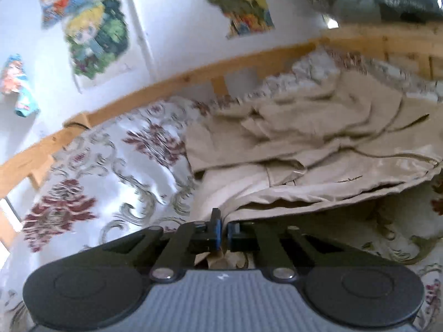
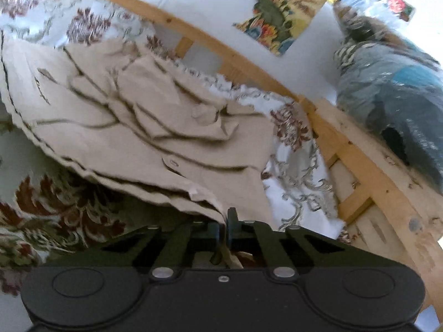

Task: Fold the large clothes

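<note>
Beige garment (image 1: 318,149) hem pinched by left gripper (image 1: 223,229), right gripper (image 2: 223,228) fingers.

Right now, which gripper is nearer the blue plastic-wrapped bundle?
Right. The blue plastic-wrapped bundle is close to the right gripper, but far beyond the beige garment from the left gripper.

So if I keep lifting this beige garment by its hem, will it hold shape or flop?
Probably flop: the beige garment already sags between the left claw and right claw. Its creased folds suggest thin, light cloth, likely dragging over the floral bedspread.
</note>
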